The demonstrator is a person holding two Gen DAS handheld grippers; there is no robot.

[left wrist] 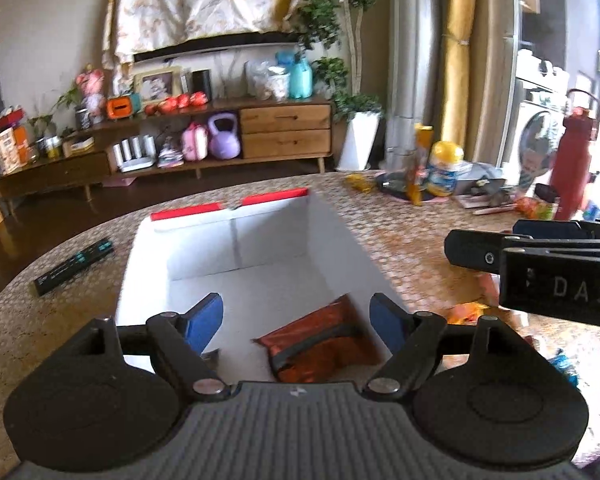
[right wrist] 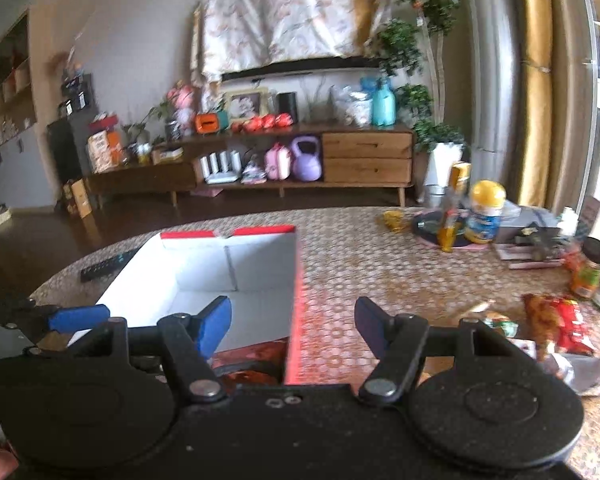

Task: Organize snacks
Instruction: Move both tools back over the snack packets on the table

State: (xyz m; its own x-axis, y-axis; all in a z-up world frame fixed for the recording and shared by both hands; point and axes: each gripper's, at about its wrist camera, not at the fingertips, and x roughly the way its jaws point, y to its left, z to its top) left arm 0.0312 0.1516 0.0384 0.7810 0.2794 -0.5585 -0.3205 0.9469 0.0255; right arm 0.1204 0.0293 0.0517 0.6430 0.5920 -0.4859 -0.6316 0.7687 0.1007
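On my far left a flat black remote [left wrist: 74, 266] lies on the tabletop [left wrist: 400, 248], whose covering is a woven honeycomb pattern in tan and orange. Just right of it sits the open box [left wrist: 256, 280]: smooth white card inside, a centre seam down its far wall, red edges along the far rim and a red outer side showing in my right view. On the box floor, toward the near right corner, lies an orange foil snack pouch [left wrist: 320, 344] with a dark stripe, crinkled and glossy, lying flat.

My left hand-held gripper [left wrist: 296, 320] hangs above that pouch with its blue padded fingers [left wrist: 206, 320] spread wide and nothing between them. The right hand-held gripper [right wrist: 294, 326] straddles the box's right wall from above, its blue pads roughly half open and likewise empty.

Further right, loose on the tabletop, I see a red and orange crinkled snack bag [right wrist: 556, 324], a small wrapped sweet [right wrist: 498, 320] and a torn silver foil wrapper [right wrist: 584, 372]. Beyond them stand a yellow-capped tub [right wrist: 486, 212], a tall slim yellow packet [right wrist: 454, 208] and a red metal flask [left wrist: 572, 160].
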